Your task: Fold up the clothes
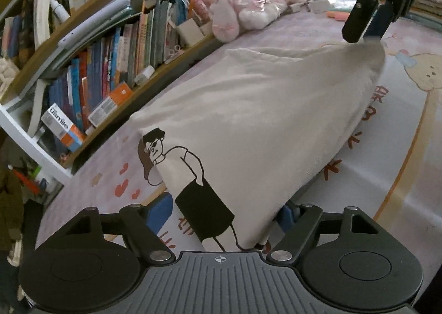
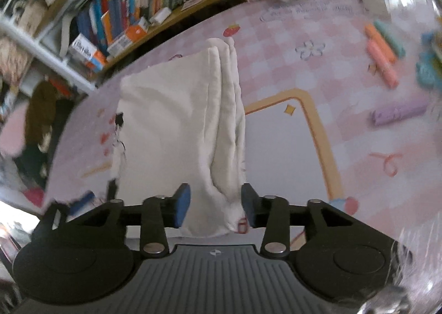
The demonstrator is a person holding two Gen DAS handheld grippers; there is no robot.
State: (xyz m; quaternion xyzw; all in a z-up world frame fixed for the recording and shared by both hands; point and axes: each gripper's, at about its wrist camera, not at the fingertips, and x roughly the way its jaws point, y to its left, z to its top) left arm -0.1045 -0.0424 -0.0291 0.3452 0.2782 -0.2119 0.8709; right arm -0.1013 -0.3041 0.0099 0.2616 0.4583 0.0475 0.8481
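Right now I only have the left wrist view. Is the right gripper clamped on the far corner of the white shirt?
Observer: No. The right gripper stands open; the bunched end of the white shirt sits between its blue pads, apparently unpinched.
Operator: How many layers there?
Observer: Several stacked folds run along its right edge; I cannot count them exactly.
Operator: Anything beside it?
Observer: A purple marker lies on the pink mat, well right of the shirt.

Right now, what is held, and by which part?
It cannot be told: edges of the white T-shirt lie between the parted jaws of left gripper and right gripper.
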